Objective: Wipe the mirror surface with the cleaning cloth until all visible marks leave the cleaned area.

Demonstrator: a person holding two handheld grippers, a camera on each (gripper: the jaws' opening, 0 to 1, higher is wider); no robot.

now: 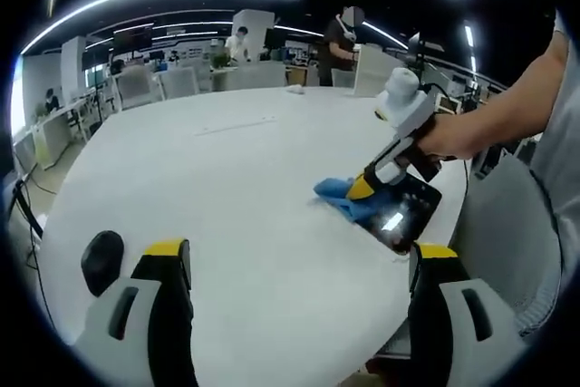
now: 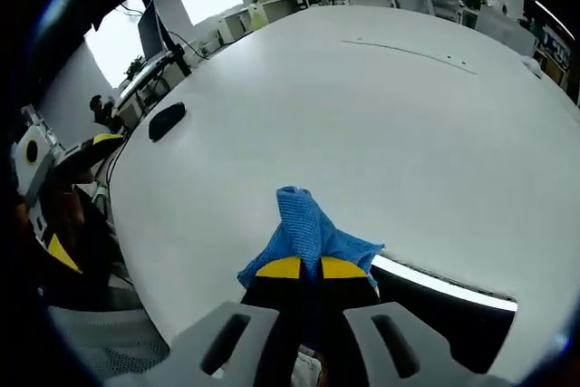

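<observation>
**Right tool pins cloth at the mirror's edge**

In my left gripper view, a black oval object (image 1: 101, 260) sits lower left on the white table (image 1: 236, 188). My left tool (image 1: 299, 265) stands wide apart, holding nothing. Right of centre, my right tool (image 1: 360, 189) is clamped on the blue cleaning cloth (image 1: 337, 195), pressing it against the dark mirror (image 1: 403, 210) near the table's right edge.

No readable text, labels, brands, numbers or signs anywhere.
</observation>
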